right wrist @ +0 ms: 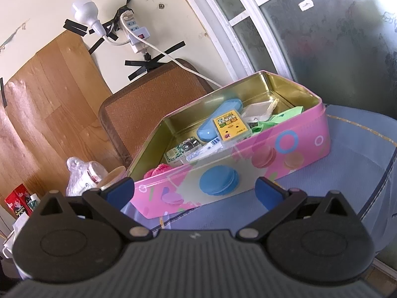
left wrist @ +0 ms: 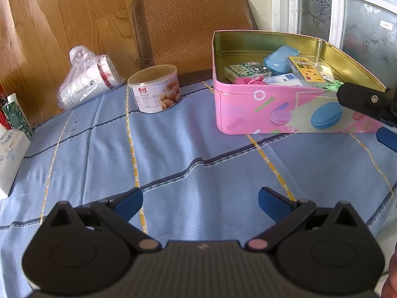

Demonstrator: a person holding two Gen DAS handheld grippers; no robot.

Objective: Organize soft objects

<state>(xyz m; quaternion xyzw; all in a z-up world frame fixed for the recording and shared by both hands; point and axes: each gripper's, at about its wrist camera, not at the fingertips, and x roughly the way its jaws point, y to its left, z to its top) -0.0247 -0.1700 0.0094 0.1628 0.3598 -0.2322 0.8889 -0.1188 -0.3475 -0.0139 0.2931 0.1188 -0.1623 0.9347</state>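
**Both grippers empty, soft items lying in the pink tin**

At the far left edge of the left wrist view stands a white carton (left wrist: 11, 159) on the blue checked tablecloth (left wrist: 198, 154). Behind it, against the wood-panelled wall, a clear plastic bag of paper cups (left wrist: 86, 82) lies on its side. Just right of the bag stands a round snack can (left wrist: 156, 89), upright, in front of a woven chair back (left wrist: 191, 27).

The left gripper (left wrist: 200, 200) hovers low over bare cloth, its blue-tipped fingers spread wide with nothing between them.

To the right sits the pink tin (left wrist: 285, 114), lid off, gold inside. In it, a pink fluffy item (left wrist: 248, 80) lies against the near wall, beside a patterned packet (left wrist: 244, 70); further right come a blue case (left wrist: 280, 60) and a yellow card pack (left wrist: 307, 70), and a green soft piece (left wrist: 333, 85) shows at the near wall's right end.

The right gripper (right wrist: 194, 190) is held just in front of the tin's near wall, fingers wide apart and holding nothing. Its black finger (left wrist: 364, 101) juts in at the right edge of the left wrist view, overlapping the tin's near right rim.
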